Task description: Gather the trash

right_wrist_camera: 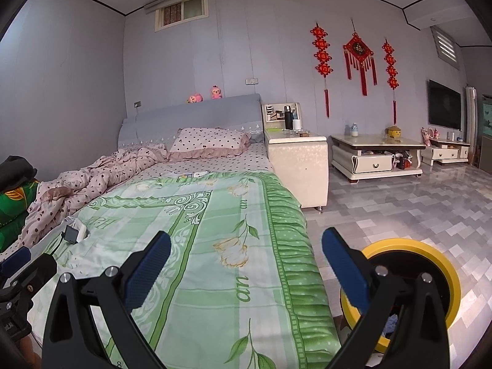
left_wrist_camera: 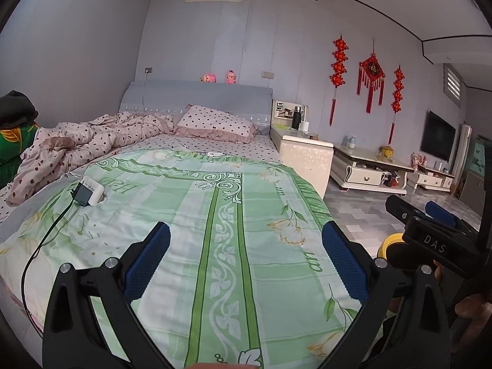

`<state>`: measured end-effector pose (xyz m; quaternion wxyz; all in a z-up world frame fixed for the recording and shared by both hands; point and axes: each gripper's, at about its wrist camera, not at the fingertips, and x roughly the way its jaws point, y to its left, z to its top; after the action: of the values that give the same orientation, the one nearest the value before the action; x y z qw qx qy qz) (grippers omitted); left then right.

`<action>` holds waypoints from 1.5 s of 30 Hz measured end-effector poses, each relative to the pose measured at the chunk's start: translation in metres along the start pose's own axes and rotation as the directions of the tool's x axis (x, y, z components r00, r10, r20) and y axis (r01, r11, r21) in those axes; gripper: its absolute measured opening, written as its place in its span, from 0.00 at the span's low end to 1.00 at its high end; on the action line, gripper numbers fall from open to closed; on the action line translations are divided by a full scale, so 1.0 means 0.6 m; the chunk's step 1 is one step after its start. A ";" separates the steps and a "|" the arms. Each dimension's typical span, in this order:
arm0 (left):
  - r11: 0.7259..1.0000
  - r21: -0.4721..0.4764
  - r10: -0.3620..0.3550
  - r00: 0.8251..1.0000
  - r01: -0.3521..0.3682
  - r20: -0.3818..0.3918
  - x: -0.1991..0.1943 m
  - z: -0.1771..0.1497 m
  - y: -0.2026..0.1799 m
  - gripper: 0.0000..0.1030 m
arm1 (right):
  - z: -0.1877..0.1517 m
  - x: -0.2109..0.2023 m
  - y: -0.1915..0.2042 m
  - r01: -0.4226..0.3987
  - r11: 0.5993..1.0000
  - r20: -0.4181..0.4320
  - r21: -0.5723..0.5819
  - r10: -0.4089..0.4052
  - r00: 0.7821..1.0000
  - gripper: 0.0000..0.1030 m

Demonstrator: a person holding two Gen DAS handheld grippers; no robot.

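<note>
The yellow-rimmed trash bin (right_wrist_camera: 409, 289) sits on the tiled floor (right_wrist_camera: 399, 209) beside the bed, low and to the right of my right gripper (right_wrist_camera: 246, 264), partly behind its right finger; something blue lies inside. My right jaws gape wide, holding nothing, over the green floral bedspread (right_wrist_camera: 215, 246). My left gripper (left_wrist_camera: 246, 261) is spread wide too, empty, hovering above the same bedspread. On it to my left lies a white box with a dark device (left_wrist_camera: 89, 195) trailing a black cable (left_wrist_camera: 46, 240). Beyond, a polka-dot pillow (left_wrist_camera: 215, 121) and rumpled quilt (left_wrist_camera: 92, 135).
</note>
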<state>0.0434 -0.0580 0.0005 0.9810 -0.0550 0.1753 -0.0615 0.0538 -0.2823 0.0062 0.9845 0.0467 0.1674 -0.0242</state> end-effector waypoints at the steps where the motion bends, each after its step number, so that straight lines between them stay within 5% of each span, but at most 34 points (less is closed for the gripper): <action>1: 1.000 0.004 0.003 1.000 -0.003 0.003 -0.003 0.000 -0.002 0.92 | 0.000 -0.001 0.000 0.003 1.000 0.003 0.000 -0.003 1.000 0.92; 45: 1.000 -0.023 0.018 1.000 -0.018 0.006 -0.005 0.000 0.012 0.92 | -0.013 0.006 -0.001 0.029 0.999 -0.013 0.029 -0.029 0.999 0.92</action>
<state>0.0415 -0.0503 0.0004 0.9814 -0.0648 0.1735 -0.0506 0.0545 -0.2824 -0.0023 0.9822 0.0586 0.1740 -0.0406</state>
